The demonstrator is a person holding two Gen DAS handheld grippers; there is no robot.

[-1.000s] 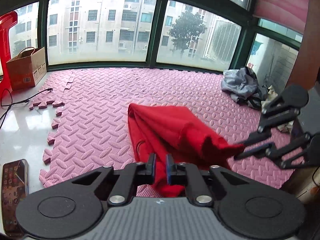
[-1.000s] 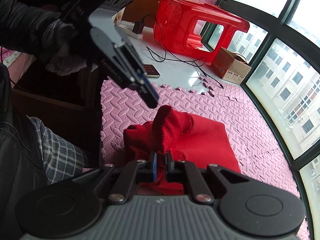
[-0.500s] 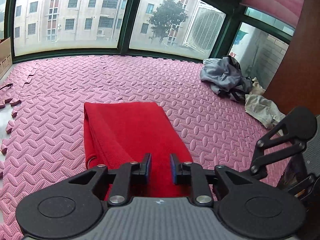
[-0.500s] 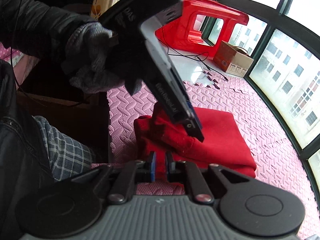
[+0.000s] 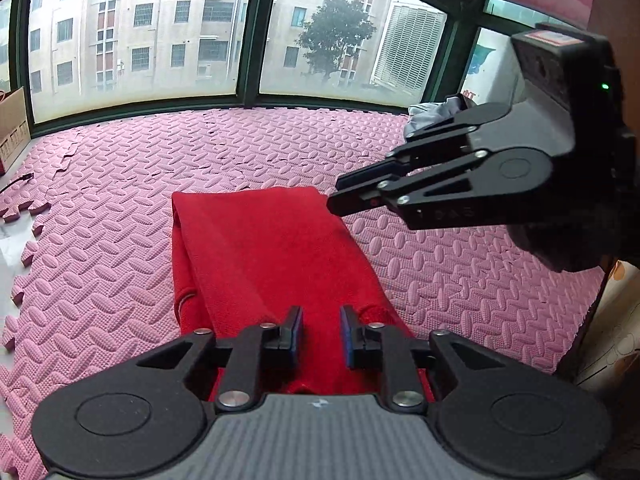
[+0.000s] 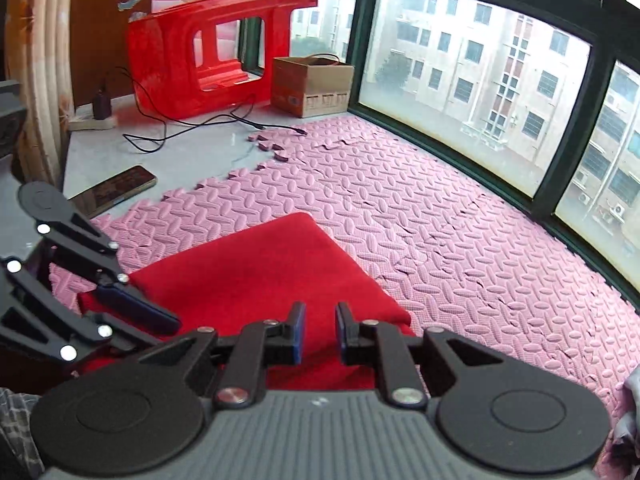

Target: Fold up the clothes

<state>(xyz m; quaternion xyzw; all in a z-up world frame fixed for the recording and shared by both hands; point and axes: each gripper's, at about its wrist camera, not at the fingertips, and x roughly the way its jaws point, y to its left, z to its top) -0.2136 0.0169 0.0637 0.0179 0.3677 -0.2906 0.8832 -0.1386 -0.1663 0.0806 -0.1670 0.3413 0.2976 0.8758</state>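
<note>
A red garment (image 5: 272, 252) lies folded in a long flat strip on the pink foam mat (image 5: 120, 220). My left gripper (image 5: 320, 316) hovers over its near end with its jaws a little apart; no cloth is pinched between them. In the left wrist view my right gripper (image 5: 335, 194) reaches in from the right, tips just off the garment's far right corner. In the right wrist view the red garment (image 6: 256, 272) lies below my right gripper (image 6: 319, 312), whose jaws are opening with nothing between them. The left gripper (image 6: 164, 330) sits at the garment's left edge.
A heap of grey clothes (image 5: 432, 116) lies at the mat's far right corner. On the bare floor beyond the mat (image 6: 440, 240) are a phone (image 6: 116, 192), a black cable (image 6: 192, 124), a tipped red plastic stool (image 6: 208, 48) and a cardboard box (image 6: 312, 84). Windows line the far side.
Both grippers held lifted folds of the red garment a second ago. Both have let go, their jaws have parted, and the garment now lies flat. The right gripper has swung over and rolled.
</note>
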